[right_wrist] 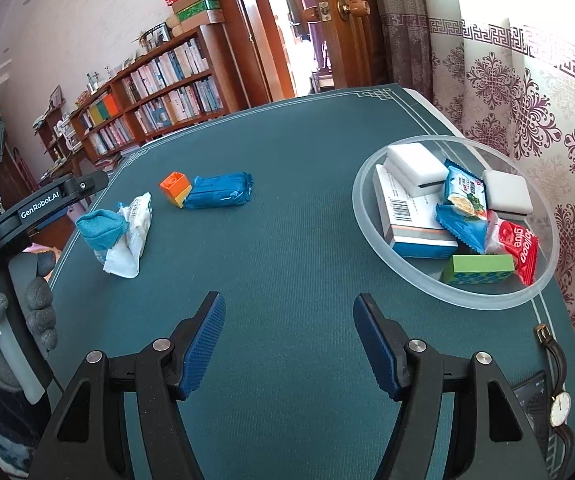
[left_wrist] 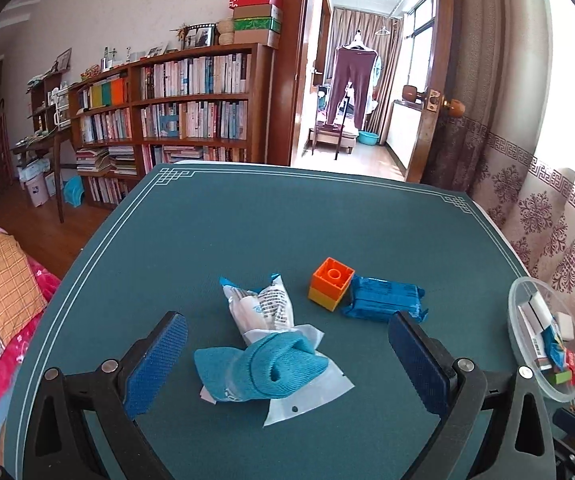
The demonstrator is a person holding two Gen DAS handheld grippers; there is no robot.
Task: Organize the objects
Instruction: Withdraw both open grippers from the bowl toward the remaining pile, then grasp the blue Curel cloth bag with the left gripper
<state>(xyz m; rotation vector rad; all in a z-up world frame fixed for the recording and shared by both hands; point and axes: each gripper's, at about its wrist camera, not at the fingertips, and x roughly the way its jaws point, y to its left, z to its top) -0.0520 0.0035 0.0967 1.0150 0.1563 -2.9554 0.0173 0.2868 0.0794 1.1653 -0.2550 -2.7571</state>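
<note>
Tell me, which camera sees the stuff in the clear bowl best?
The right wrist view: the clear bowl sits whole and near, so the sponges, boxes and snack packets inside are easy to tell apart. The left wrist view catches it only at the right edge, squashed, with its contents crowded and partly hidden.

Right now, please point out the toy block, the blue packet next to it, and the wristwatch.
toy block [left_wrist: 332, 289], left wrist view, orange top.
blue packet [left_wrist: 385, 298], left wrist view, middle of wrapper.
wristwatch [right_wrist: 560, 409], right wrist view, white dial.
</note>
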